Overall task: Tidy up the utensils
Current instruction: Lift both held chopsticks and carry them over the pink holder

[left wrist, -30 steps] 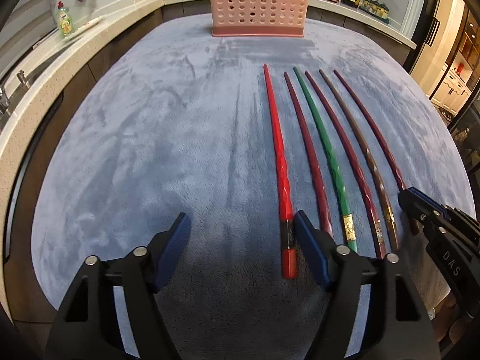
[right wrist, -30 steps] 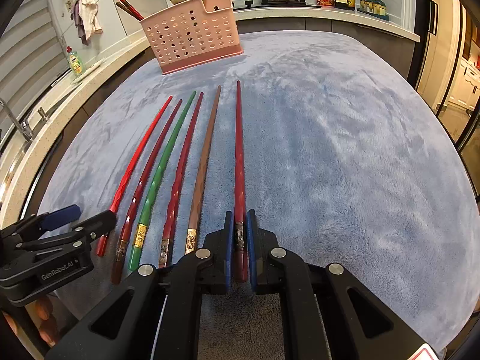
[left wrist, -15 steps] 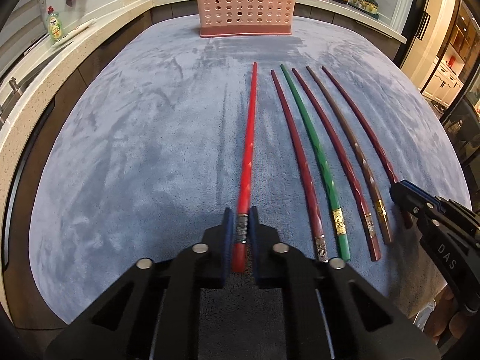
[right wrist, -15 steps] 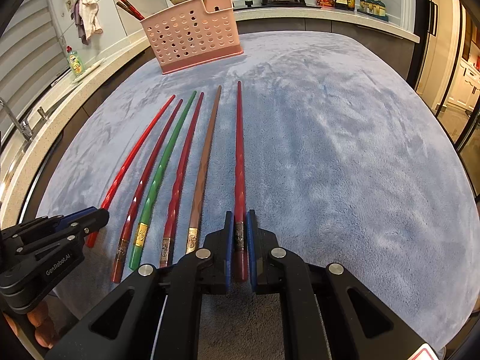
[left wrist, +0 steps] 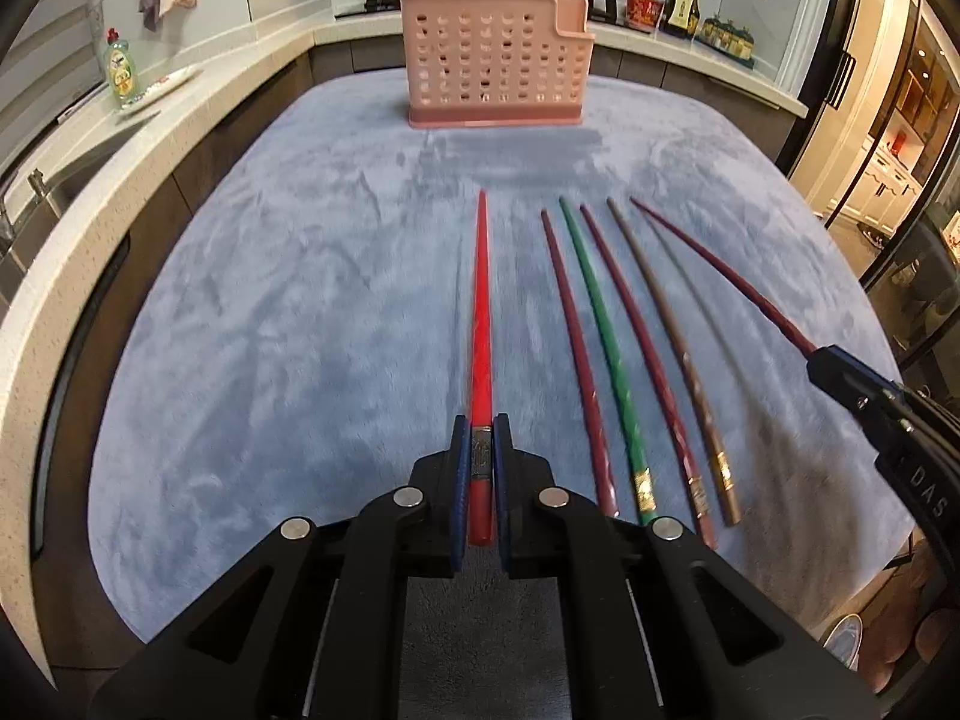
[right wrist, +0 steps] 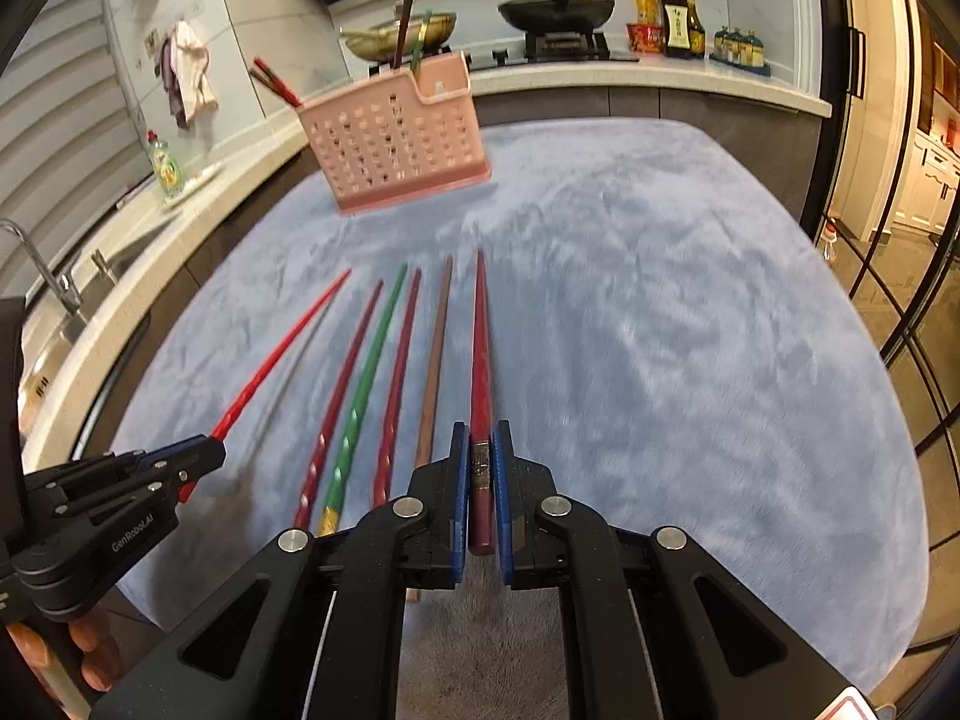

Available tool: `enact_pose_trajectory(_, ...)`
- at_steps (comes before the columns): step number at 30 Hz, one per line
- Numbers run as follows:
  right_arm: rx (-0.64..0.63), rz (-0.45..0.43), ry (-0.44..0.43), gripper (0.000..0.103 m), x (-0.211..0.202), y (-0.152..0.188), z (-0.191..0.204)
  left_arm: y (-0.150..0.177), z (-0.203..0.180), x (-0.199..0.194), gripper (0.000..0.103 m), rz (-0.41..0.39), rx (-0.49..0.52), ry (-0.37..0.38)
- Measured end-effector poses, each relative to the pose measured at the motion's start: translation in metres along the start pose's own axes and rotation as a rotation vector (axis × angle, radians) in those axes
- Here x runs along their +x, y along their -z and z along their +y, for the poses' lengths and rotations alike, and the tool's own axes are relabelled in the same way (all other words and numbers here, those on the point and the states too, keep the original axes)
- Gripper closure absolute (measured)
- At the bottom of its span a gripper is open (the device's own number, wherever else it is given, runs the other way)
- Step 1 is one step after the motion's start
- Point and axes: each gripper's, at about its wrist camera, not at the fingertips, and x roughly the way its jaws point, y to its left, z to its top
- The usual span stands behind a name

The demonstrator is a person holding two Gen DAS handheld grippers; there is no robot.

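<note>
Each gripper is pinched tight on the thick butt end of one chopstick, lifted just off the grey-blue cloth [left wrist: 270,330]. The left gripper [left wrist: 478,468] holds a bright red chopstick [left wrist: 480,312]; the right gripper [right wrist: 480,474] holds a darker red chopstick [right wrist: 480,348]. Both sticks run straight out along the fingers, tips aimed toward the pink perforated utensil holder [left wrist: 492,66] standing well beyond them (it already has a few chopsticks in it). The left stick points almost squarely at it. Four more chopsticks, among them a green chopstick [left wrist: 606,354], lie side by side between the two held ones.
</note>
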Motion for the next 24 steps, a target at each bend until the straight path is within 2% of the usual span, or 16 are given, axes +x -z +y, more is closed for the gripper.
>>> enact_pose_trajectory(12, -0.01, -0.19, -0.021, 0.096, -0.04, -0.082, 0.0, -0.06, 0.004, -0.047, 0.096, -0.148, -0.019, 0.022)
enact_pose_trajectory(24, 0.006, -0.306, -0.039, 0.096, -0.046, -0.155, 0.005, -0.155, 0.021, -0.082, 0.096, -0.307, -0.057, 0.027)
